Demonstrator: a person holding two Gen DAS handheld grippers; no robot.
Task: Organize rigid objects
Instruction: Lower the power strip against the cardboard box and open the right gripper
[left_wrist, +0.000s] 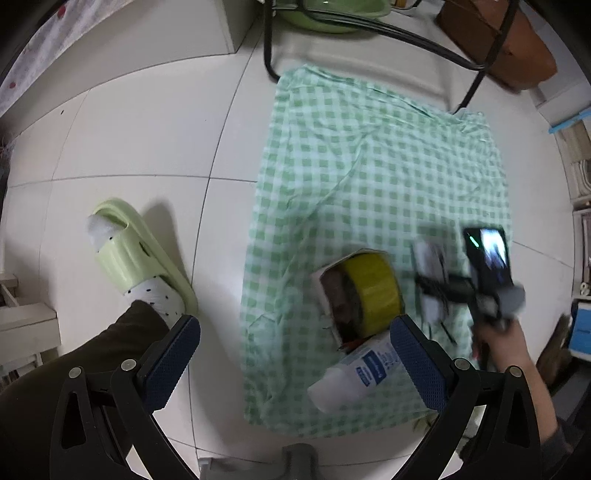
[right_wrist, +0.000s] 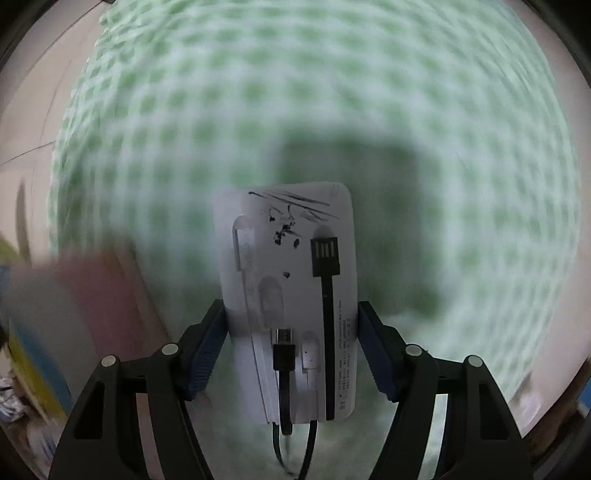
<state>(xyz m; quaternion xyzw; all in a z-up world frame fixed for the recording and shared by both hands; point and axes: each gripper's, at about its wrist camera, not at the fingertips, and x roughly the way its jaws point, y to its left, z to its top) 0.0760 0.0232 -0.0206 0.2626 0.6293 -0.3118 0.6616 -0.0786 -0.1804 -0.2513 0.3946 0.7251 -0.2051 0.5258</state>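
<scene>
Right gripper (right_wrist: 291, 328) over the checked cloth (right_wrist: 332, 92), its 2 fingers (right_wrist: 205, 354) clamped on a white power bank (right_wrist: 291, 280) with black cables tucked in; left gripper (left_wrist: 295, 365) points down, fingers (left_wrist: 173, 365) wide and holding nothing; on the cloth below lie a yellow tape roll (left_wrist: 373, 291), touching a box (left_wrist: 327, 295), and a white bottle (left_wrist: 354, 376).

We see the cloth (left_wrist: 369, 177) spread on the floor (left_wrist: 147, 140). The tape roll (left_wrist: 373, 291) sits on it, beside a box (left_wrist: 328, 295); a bottle (left_wrist: 354, 373) lies nearer us. The power bank (right_wrist: 291, 295), probably above the cloth, sits right of the roll.
</scene>
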